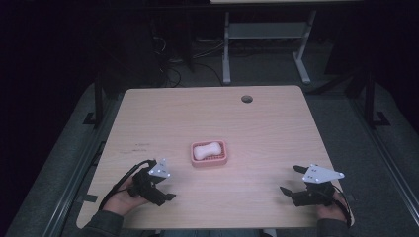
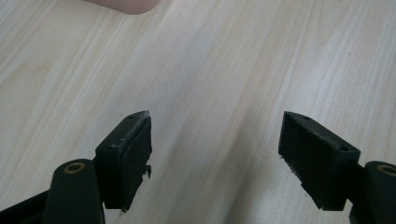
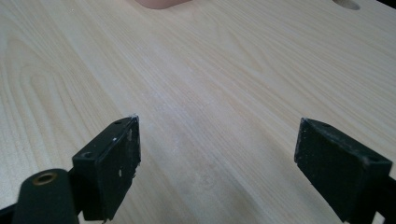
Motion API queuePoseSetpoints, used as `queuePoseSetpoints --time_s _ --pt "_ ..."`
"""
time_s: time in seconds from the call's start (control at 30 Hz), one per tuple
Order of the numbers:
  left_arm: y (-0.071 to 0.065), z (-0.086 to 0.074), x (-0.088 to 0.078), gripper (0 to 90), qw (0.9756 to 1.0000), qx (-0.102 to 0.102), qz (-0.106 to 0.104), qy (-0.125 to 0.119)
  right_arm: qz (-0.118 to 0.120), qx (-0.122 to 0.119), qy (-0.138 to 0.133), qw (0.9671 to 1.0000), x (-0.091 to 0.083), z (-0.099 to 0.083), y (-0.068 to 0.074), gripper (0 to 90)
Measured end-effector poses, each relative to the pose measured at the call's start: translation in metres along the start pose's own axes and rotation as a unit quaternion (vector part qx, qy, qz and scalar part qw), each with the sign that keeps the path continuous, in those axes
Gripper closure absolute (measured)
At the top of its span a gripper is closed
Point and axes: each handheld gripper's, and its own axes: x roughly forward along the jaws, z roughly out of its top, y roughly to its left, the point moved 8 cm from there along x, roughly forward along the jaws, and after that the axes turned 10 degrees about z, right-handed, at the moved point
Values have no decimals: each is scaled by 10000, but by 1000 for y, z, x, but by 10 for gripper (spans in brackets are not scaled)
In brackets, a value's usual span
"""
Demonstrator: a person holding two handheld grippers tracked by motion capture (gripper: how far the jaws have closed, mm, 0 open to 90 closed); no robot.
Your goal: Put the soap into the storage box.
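Low in the frame, the left gripper (image 1: 160, 190) and right gripper (image 1: 291, 181) hover with jaws spread wide and empty over the wooden table (image 1: 148, 118), while the white soap (image 1: 206, 150) lies in its pink dish (image 1: 223, 159) at center.

Left gripper (image 1: 165, 190), lower left of the high view: black body, grey three-cornered plate with small dark screw dots, looping black cable. Right gripper (image 1: 291, 180), lower right: likewise. Brass-ringed holes beside rectangular black pads (image 2: 140, 149). Dark grey sleeves.
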Motion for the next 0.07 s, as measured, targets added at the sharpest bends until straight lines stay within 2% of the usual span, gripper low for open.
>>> queuePoseSetpoints --time_s 0.07 --pt "-2 -2 0 246 10000 -8 3 -22 1 -10 -2 10000 0 0 0 137"
